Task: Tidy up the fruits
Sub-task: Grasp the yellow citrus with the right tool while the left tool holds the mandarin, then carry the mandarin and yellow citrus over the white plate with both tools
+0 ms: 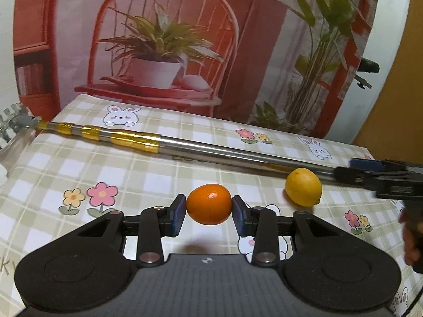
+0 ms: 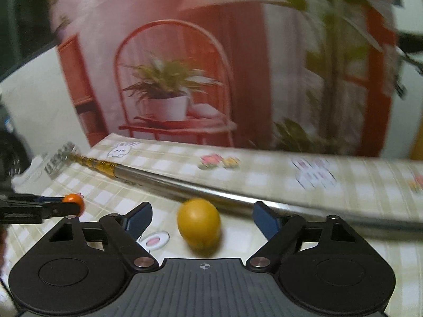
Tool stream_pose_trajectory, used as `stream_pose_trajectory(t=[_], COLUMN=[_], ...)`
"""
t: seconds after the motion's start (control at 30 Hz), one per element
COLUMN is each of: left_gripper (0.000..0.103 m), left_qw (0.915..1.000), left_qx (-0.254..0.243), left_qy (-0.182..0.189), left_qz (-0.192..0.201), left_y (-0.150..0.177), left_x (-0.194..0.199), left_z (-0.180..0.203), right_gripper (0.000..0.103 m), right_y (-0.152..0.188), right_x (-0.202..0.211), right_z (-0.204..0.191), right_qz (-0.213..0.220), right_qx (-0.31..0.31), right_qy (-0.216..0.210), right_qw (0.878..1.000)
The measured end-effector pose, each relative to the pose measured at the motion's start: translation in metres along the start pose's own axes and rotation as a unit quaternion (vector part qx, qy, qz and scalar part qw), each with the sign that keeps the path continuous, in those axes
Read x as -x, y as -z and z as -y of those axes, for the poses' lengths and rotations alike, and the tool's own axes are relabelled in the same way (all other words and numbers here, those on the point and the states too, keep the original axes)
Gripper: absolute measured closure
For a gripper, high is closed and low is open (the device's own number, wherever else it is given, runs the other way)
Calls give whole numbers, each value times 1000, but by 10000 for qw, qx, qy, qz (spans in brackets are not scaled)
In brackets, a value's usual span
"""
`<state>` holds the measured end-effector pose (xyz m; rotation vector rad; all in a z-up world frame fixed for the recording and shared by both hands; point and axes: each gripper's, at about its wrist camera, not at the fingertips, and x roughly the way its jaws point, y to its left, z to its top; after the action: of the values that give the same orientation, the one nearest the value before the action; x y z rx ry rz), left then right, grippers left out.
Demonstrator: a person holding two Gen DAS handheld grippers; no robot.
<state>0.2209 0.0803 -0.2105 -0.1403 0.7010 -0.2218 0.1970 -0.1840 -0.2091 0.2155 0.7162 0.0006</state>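
While clamping the orange (image 1: 208, 207), left gripper (image 1: 208, 211); right gripper (image 2: 202, 218) (jaws apart) astride the lemon (image 2: 198, 223).

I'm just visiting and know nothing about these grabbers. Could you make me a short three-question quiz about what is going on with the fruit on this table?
1. True or false: the left gripper is clamped on the orange fruit.
2. What lies between the open fingers of the right gripper? A) the yellow fruit B) the metal pole C) nothing
3. Fill in: the yellow fruit rests on the checked ______.

Key: 1 true; 2 A, with the pads clear of it; 3 tablecloth.
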Motion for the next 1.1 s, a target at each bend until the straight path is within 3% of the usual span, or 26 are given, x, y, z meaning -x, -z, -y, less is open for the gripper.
stream_pose_trajectory(t=[0.23, 0.53, 1.1], left_gripper=[63, 63, 63], left_qw=[9999, 9999, 9994], left_qx=[104, 62, -51], left_qy=[40, 102, 291], left_qz=[-14, -68, -163], left_y=[8, 16, 22], left_x=[3, 3, 5], left_z=[-5, -4, 1], right_gripper=[33, 44, 53], right_y=[-8, 1, 3], right_x=[-52, -81, -88], right_z=[-24, -21, -24], right_qz=[-589, -1126, -1261], right_qx=[655, 621, 475], right_qy=[175, 331, 334], right_qw=[9960, 9911, 9903])
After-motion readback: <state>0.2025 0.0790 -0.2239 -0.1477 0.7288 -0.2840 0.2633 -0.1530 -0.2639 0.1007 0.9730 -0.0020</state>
